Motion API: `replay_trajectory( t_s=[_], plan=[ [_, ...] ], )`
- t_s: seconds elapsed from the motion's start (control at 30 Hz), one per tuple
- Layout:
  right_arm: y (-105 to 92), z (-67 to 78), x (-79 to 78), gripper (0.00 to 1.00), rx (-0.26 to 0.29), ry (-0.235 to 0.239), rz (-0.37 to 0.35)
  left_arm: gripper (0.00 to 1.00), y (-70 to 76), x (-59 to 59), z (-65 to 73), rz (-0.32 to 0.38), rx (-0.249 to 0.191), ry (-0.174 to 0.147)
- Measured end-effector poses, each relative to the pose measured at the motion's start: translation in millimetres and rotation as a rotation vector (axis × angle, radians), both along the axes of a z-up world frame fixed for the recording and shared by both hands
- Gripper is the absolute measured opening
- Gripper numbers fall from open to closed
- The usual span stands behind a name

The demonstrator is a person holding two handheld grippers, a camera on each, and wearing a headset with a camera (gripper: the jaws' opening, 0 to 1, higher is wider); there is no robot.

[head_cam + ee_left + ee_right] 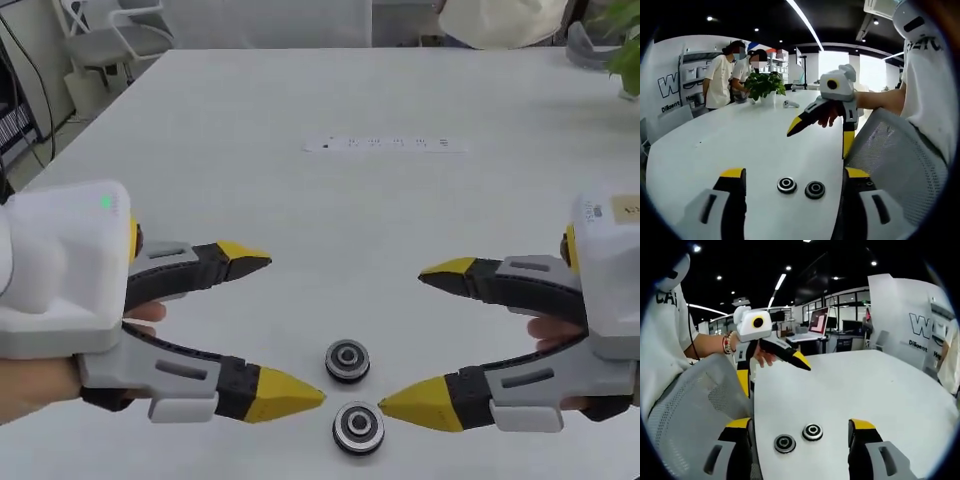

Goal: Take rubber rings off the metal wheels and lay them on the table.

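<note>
Two small metal wheels with dark rubber rings lie on the white table (300, 200) near its front edge. In the head view, the far wheel (347, 360) and the near wheel (358, 427) sit between both grippers. My left gripper (285, 330) is open, its yellow tips left of the wheels. My right gripper (405, 338) is open on their right. In the left gripper view, the near wheel (815, 189) and far wheel (787, 184) lie just ahead of my open left gripper (794, 175). In the right gripper view, both wheels (784, 443) (812, 432) lie ahead of my open right gripper (800, 423).
A white strip with sockets (385, 144) lies mid-table. Chairs (120, 40) stand at the far left corner. A potted plant (765, 85) and a white object (790, 104) sit on the far end, with people (722, 75) behind. A mesh chair (890, 160) is beside me.
</note>
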State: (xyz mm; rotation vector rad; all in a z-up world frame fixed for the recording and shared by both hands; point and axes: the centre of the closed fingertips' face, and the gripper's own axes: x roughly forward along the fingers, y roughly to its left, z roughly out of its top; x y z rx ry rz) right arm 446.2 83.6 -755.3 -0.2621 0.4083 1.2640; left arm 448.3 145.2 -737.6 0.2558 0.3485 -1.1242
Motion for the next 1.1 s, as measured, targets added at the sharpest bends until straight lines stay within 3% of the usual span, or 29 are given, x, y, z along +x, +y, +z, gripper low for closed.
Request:
replay_trajectory(
  t_s=[1.1],
  plan=[
    [1.7,-19.3,-8.2,0.62,-0.002,0.038,0.024,0.63,-13.9,-7.7,-14.2,-0.049,0.027,-0.018]
  ],
)
